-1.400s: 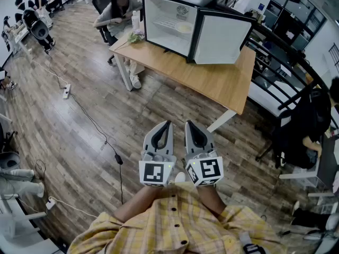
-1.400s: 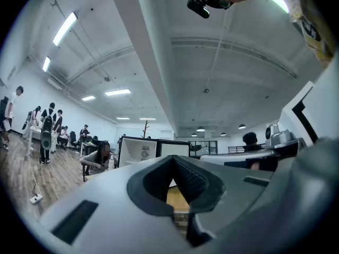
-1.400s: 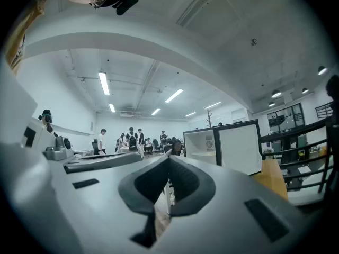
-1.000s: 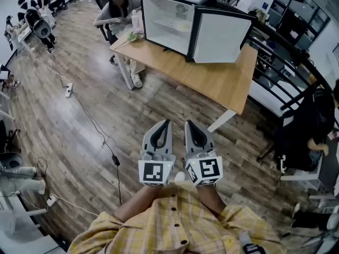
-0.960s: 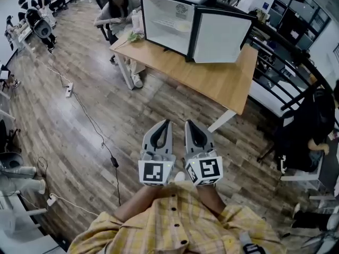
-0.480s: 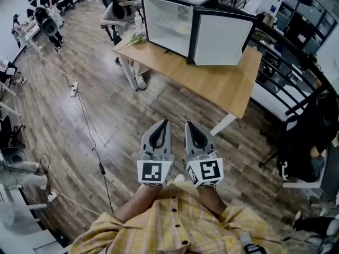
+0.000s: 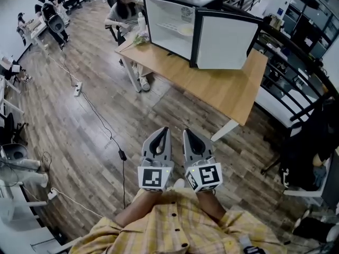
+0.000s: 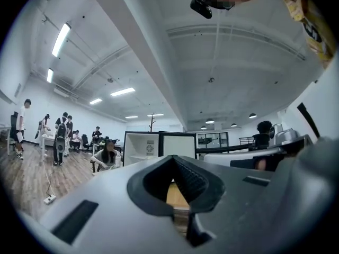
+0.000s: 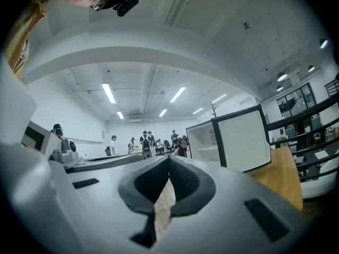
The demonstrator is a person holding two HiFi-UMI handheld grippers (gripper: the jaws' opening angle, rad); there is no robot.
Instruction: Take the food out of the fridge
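A: Largest entry first?

B: Floor (image 7: 79,126), wood plank, running across the whole head view. Next, table (image 7: 222,83), light wood top on white legs, standing well apart from both grippers.

A: On the table?

B: Fridge (image 7: 175,1), one unit, black casing, white interior, set at the far end of the top. Door (image 7: 220,40) swung open toward the right, white inner face showing. Beside it at the table's left corner, a seated person (image 7: 124,12).

A: And the food?

B: One pale yellowish item (image 7: 185,29) lying on the fridge's wire shelf, inside the cabinet; too small to identify further. A greenish bundle (image 7: 139,38) lies on the table's left corner, outside the fridge.

A: The tools?

B: Left gripper (image 7: 164,130), grey, marker cube at its rear, held low in front of the person over bare floor. Its own view shows the two jaws meeting at the tips with nothing between them. Right gripper (image 7: 186,132), same make, just beside the left and parallel to it; jaws likewise pressed together, empty. Both point toward the table.

A: Smaller items?

B: Black cable (image 7: 100,123) trailing over the floor, and a white power strip (image 7: 78,89) farther left.
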